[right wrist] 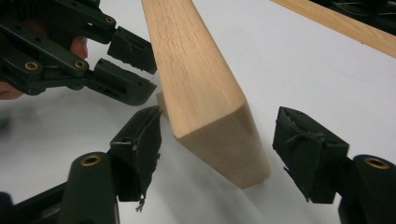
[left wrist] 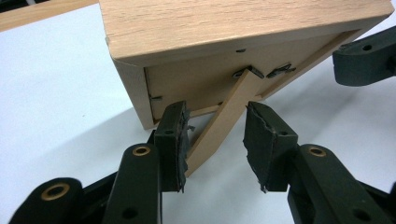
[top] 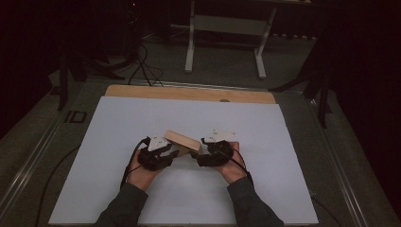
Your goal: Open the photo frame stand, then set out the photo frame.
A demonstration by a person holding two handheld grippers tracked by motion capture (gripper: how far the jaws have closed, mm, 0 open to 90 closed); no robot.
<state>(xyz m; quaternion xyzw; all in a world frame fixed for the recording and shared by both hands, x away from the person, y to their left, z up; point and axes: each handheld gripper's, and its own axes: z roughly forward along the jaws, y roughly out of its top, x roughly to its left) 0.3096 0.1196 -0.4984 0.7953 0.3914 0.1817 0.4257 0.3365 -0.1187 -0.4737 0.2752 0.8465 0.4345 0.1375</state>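
A light wooden picture frame (top: 182, 140) sits tilted on the white sheet (top: 118, 123) that covers my desk, near the middle, between my two hands. Its back faces my left side, and a thin wooden prop strut (left wrist: 219, 128) swings out from that back panel down toward the sheet.

My left tongs (left wrist: 215, 135) are spread apart, one jaw on each side of the strut; the left-hand pad (left wrist: 173, 140) lies just beside or against the strut, and I cannot tell which, while the other pad stands clear of it. In the high view my left tongs (top: 158, 153) sit at the frame's left end.

My right tongs (right wrist: 219, 154) are also apart, straddling the frame's near corner (right wrist: 224, 140) with a gap on both sides. From above they (top: 213, 151) sit at the frame's right end. Past the frame's edge, the right gripper view catches my left tongs (right wrist: 126, 65) farther off.

The desk's bare wooden strip (top: 189, 93) runs along the far edge.
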